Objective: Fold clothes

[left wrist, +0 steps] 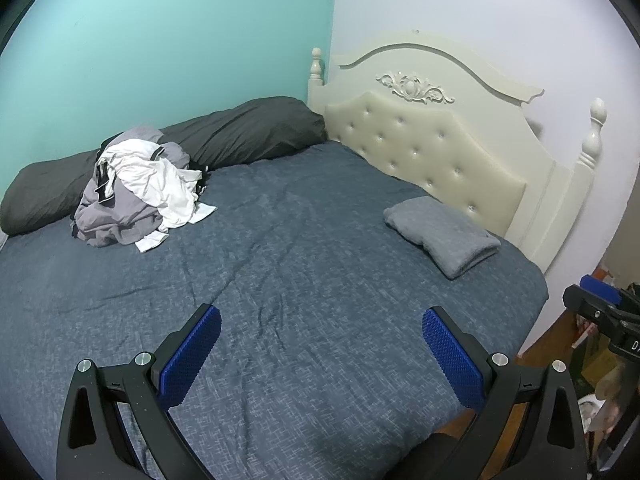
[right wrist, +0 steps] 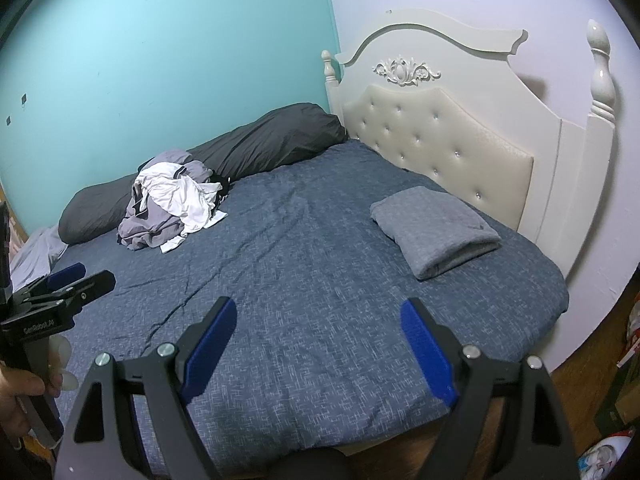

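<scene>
Bed (left wrist: pixel 280 280) with a blue-grey speckled cover, pushed into the corner of a teal wall and a pale wall. Cream headboard (left wrist: pixel 420 148), tufted centre panel, carved ornament above it, turned posts at both ends.

Unfolded clothes pile (left wrist: pixel 132 196) on the far left of the bed: grey garments underneath, a white one crumpled on top, some dark trim showing. The pile leans against a long dark grey pillow (left wrist: pixel 224 140) that runs along the teal wall up to the headboard.

One folded grey garment (left wrist: pixel 440 232) lies flat on the right side of the bed, just beside the headboard, well apart from the pile. Edges squared, fold facing the foot of the bed.

Open stretch of cover between the pile and the folded piece; a few creases in it.

Left tool (left wrist: pixel 320 344): both blue pads spread wide, nothing between them, held above the near part of the bed and pointing down toward it. Touches no cloth.

Right tool (right wrist: pixel 318 340): blue pads likewise wide apart, empty, above the near edge of the bed, further right than the other.

From the right camera the left tool shows at the left edge, gripped by a hand (right wrist: pixel 16 396).

Wooden floor (right wrist: pixel 580 376) beside the bed on the right, with some boxes and clutter at the edge of view, too blurred to name.
</scene>
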### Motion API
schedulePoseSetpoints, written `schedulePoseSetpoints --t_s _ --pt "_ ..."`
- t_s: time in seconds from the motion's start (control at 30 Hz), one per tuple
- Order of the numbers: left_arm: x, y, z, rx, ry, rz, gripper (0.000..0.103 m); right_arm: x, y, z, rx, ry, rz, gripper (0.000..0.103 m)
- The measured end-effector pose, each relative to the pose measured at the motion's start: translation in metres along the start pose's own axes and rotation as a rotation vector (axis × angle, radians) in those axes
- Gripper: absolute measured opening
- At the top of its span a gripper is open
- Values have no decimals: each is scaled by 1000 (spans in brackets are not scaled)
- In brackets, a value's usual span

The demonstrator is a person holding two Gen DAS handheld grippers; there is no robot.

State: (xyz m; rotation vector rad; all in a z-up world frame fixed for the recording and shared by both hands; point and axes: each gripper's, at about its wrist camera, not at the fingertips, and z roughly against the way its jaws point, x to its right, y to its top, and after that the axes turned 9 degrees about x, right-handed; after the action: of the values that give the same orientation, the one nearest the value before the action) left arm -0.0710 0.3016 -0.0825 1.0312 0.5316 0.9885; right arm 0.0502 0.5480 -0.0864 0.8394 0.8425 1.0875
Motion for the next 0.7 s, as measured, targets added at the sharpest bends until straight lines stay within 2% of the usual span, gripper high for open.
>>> schedulePoseSetpoints --t_s 0.7 --pt "9 0 0 -4 -22 -18 103 3 -1 1 -1 -12 -2 85"
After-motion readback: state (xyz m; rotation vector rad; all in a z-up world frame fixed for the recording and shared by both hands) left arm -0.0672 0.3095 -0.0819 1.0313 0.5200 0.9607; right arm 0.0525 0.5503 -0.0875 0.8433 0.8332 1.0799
